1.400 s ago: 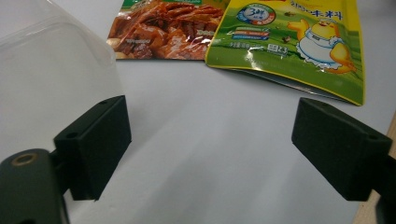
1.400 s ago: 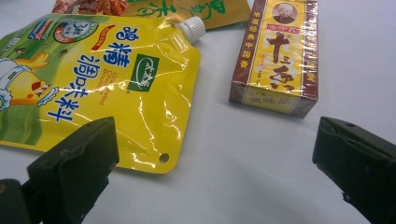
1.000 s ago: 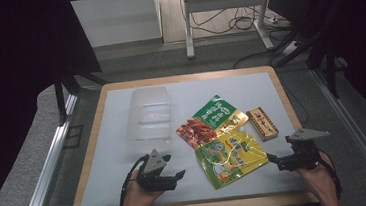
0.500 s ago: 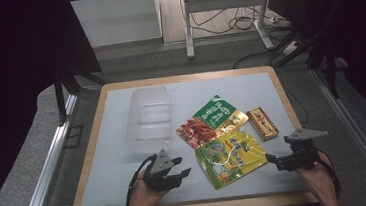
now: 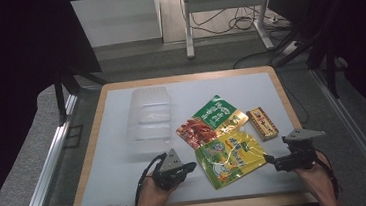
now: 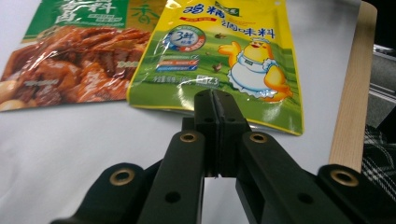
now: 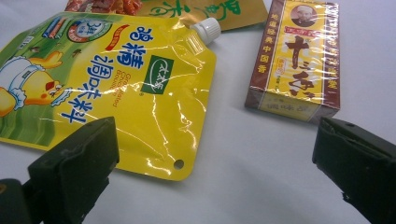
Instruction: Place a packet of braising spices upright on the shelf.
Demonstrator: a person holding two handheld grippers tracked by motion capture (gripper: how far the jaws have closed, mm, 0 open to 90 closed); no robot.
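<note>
A yellow spouted pouch (image 5: pixel 231 156) with a cartoon chick lies flat on the white board, between the two grippers. My left gripper (image 5: pixel 191 166) is at the pouch's left corner. In the left gripper view its jaws have just been closing and now meet, my left gripper (image 6: pixel 215 100) covering the near edge of the pouch (image 6: pixel 224 60); whether that edge is pinched I cannot tell. My right gripper (image 5: pixel 270 160) is at the pouch's right side, open. In the right gripper view, my right gripper (image 7: pixel 215 158) stands wide over bare board, near the corner of the pouch (image 7: pixel 116 84).
A red-brown food packet (image 5: pixel 193 129) and a green packet (image 5: pixel 216 111) lie behind the pouch, partly overlapped. A small yellow-and-brown box (image 5: pixel 263 122) sits to their right. A clear plastic container (image 5: pixel 149 118) stands at the left middle. The wooden rim (image 5: pixel 92 146) frames the board.
The left gripper's jaws have closed from open to shut, and the left hand has shifted slightly toward the pouch. The right gripper has stayed put, open.
</note>
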